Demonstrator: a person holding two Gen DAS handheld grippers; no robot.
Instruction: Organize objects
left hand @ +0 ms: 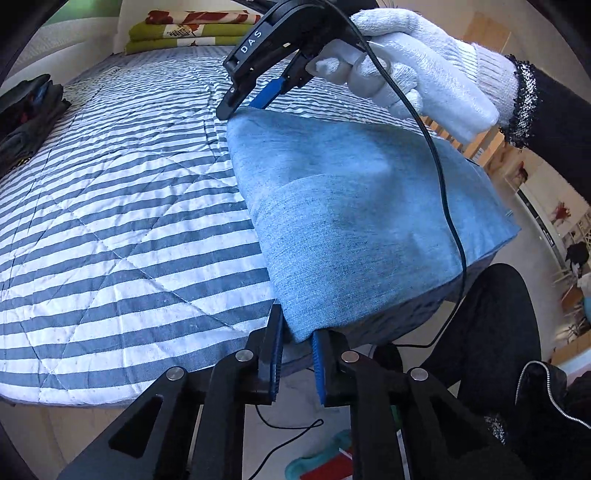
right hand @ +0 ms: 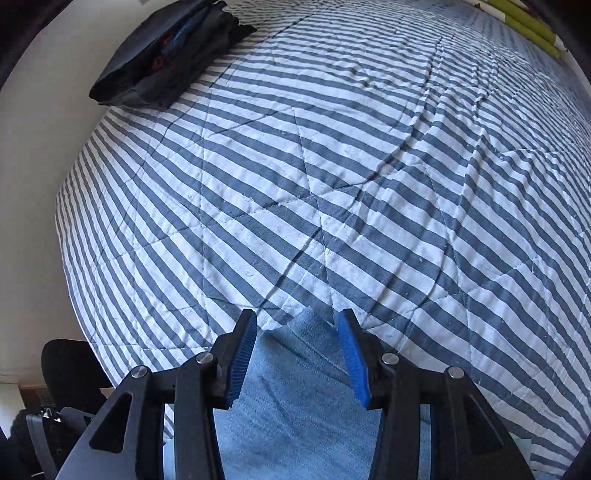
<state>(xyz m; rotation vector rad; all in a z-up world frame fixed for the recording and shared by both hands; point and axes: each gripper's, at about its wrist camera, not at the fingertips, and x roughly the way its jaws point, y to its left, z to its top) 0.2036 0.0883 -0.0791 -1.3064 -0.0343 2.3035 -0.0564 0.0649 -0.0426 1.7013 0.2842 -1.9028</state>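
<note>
A folded light blue denim cloth [left hand: 351, 206] hangs raised over the near edge of the bed. My left gripper [left hand: 297, 328] is shut on its near corner, the blue pads pinching the fabric from both sides. My right gripper [left hand: 242, 109], held by a white-gloved hand [left hand: 424, 62], sits at the cloth's far corner. In the right wrist view the right gripper [right hand: 297, 317] stands open, pointing steeply down. The denim cloth [right hand: 295, 387] lies between its blue pads [right hand: 242, 358] without being pressed.
A blue and white striped quilt [left hand: 110, 221] [right hand: 332, 166] covers the bed. A dark pile of folded clothes [left hand: 26, 118] [right hand: 166, 55] lies by the wall. Green folded blankets [left hand: 184, 35] [right hand: 532, 29] are stacked at the far end. A black cable [left hand: 443, 206] crosses the cloth.
</note>
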